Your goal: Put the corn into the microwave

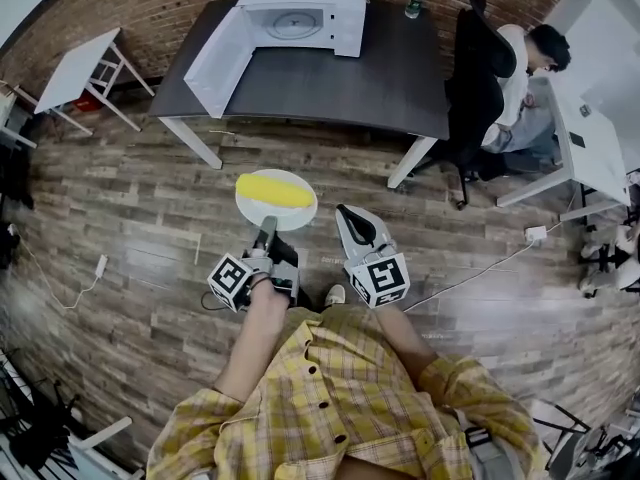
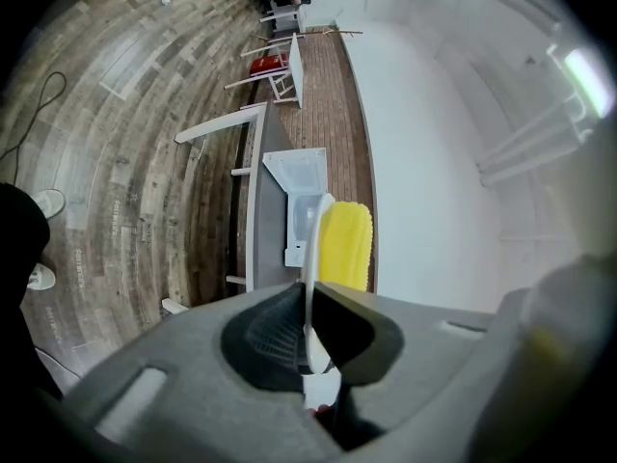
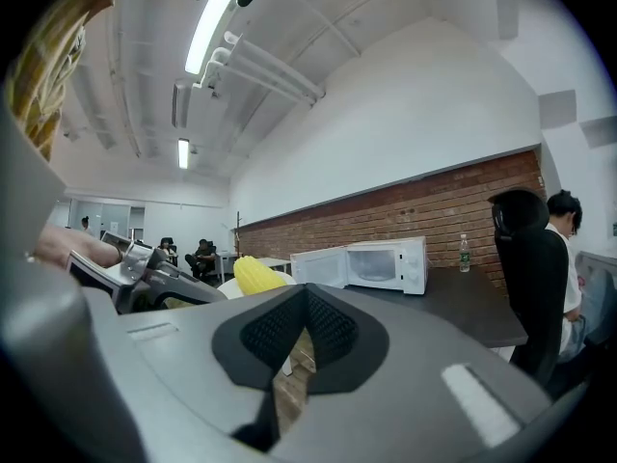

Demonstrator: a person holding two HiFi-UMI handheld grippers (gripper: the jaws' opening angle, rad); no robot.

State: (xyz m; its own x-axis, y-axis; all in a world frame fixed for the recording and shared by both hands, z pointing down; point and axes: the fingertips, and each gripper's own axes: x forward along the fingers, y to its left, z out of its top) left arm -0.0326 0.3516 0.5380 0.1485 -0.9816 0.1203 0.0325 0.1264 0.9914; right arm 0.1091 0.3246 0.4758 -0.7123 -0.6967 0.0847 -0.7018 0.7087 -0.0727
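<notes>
A yellow corn cob (image 1: pixel 272 189) lies on a white plate (image 1: pixel 300 213) that hangs in the air over the wooden floor. My left gripper (image 1: pixel 266 230) is shut on the plate's near rim. In the left gripper view the plate's edge (image 2: pixel 311 258) stands between the pads, with the corn (image 2: pixel 345 244) beyond it. My right gripper (image 1: pixel 345 213) floats just right of the plate, shut and holding nothing. The white microwave (image 1: pixel 300 13) stands on a dark table (image 1: pixel 370 78) ahead, its door (image 1: pixel 215 63) swung wide open to the left. The right gripper view shows the corn (image 3: pixel 255 275) and the microwave (image 3: pixel 371 263).
A person sits in a black office chair (image 1: pixel 480 68) at the table's right end. A water bottle (image 1: pixel 414 1) stands right of the microwave. A white folding table (image 1: pixel 80 68) is at the far left. Cables and a power strip (image 1: pixel 537 234) lie on the floor.
</notes>
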